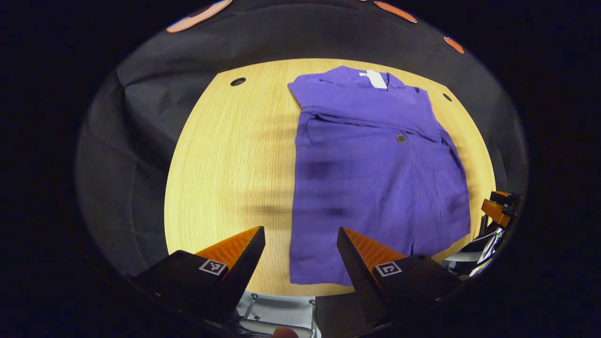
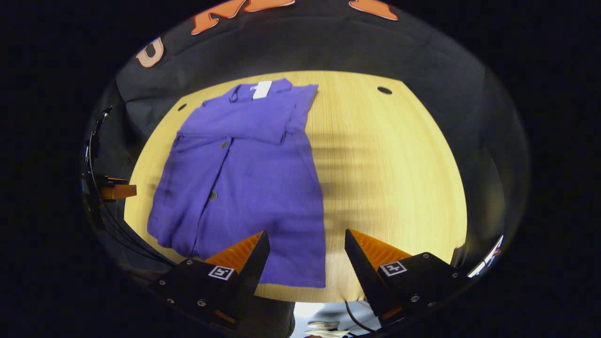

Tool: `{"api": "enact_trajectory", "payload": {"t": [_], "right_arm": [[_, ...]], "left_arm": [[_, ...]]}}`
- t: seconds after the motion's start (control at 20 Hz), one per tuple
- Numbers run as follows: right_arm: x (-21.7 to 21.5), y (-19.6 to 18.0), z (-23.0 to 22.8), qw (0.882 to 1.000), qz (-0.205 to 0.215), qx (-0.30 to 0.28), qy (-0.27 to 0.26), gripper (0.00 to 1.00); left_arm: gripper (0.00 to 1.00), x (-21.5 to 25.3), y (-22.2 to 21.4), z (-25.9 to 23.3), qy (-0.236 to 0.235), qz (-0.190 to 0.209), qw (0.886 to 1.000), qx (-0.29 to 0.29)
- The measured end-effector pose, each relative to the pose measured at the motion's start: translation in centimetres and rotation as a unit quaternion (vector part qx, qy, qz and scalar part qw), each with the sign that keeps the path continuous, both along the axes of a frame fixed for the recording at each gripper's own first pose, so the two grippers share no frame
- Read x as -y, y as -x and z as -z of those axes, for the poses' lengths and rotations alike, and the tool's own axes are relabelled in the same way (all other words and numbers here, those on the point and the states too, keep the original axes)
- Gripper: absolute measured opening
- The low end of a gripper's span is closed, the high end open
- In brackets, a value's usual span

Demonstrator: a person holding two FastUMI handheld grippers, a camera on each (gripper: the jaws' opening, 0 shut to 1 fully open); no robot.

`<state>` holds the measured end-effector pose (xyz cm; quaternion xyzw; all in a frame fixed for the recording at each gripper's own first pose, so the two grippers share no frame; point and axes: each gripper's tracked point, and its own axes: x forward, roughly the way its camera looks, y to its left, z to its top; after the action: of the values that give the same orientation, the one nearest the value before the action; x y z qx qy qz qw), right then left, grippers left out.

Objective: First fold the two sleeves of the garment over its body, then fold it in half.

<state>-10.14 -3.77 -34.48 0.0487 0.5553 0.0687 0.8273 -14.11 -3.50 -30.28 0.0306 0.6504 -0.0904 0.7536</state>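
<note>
Garment (image 1: 375, 178) lies flat on table (image 1: 225, 159), ahead of both claws, both sleeves seemingly folded over body. Left gripper (image 1: 300, 241) spread wide, nothing held, straddling near-left hem corner. Right gripper (image 2: 307, 244) spread wide, nothing held, near-right hem corner between fingers. Step judged: half fold. Hem corners best pinched together, lifted level, carried forward to collar, edges aligned. Count: garment 1, buttons seen 2, white collar label (image 2: 262, 89) 1, table holes 2, grippers 2.

A recording booth rather than a home: black cloth (image 1: 141, 141) walls hang close around a light wooden desk (image 1: 225, 164) with cable holes (image 1: 238, 81); beyond, probably studio gear, too dim to tell.
</note>
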Motion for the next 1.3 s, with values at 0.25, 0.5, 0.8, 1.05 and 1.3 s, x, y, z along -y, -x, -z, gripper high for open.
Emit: {"api": "enact_trajectory", "payload": {"t": [0.25,0.5,0.8,1.05,1.3], "right_arm": [[0.5,4.3,3.6,0.998,0.01,-0.065,0.001,0.97],[0.3,6.8,5.5,0.995,0.013,-0.099,-0.009,0.96],[0.0,7.5,6.4,0.991,0.006,-0.13,-0.012,0.93],[0.0,7.1,6.8,0.99,-0.002,-0.141,-0.015,0.83],[-0.6,6.6,7.0,0.988,0.001,-0.155,-0.023,0.51]], "left_arm": [[0.99,-0.5,4.9,3.2,-0.004,0.006,0.999,-0.034],[0.97,-1.6,8.0,5.3,-0.008,-0.003,0.998,-0.065],[0.97,-2.2,9.0,7.5,-0.007,-0.003,0.996,-0.085],[0.96,-1.9,9.2,8.4,0.018,-0.005,0.995,-0.096],[0.71,-0.5,9.0,8.5,0.03,0.021,0.993,-0.115]]}}
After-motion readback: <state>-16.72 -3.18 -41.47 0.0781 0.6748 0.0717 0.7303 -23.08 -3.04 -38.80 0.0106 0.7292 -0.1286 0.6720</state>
